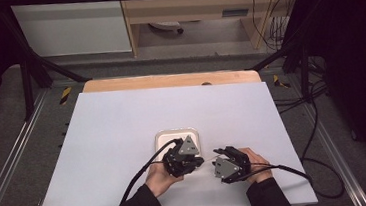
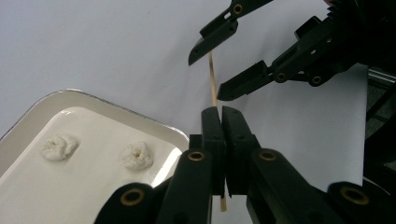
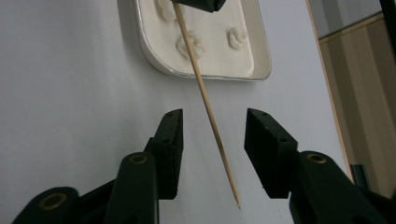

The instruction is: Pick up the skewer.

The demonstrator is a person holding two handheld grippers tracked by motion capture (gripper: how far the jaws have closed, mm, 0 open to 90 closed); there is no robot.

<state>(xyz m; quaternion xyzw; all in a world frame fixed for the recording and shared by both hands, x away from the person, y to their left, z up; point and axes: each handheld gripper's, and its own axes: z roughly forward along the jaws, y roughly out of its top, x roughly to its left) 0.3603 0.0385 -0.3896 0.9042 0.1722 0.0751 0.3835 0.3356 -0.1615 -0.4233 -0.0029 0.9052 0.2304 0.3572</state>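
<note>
Left hand-held gripper point(image 2: 223, 122) clamping bamboo skewer point(image 3: 208, 114) above worktop point(image 1: 123, 128). Right hand-held gripper point(image 3: 212, 140) half-open, straddling skewer tip, not gripping. 3 dough balls point(image 3: 190, 45) waiting unskewered in tray point(image 3: 261, 70).

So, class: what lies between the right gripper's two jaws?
In the right gripper view, the wooden skewer passes between the open right gripper without touching either jaw; the left gripper holds its far end.

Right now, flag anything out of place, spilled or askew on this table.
Nothing stands out. The white tray sits flat on the table, its pale lumps inside it. The left gripper holds the wooden skewer unbroken between the right gripper's open jaws.
</note>
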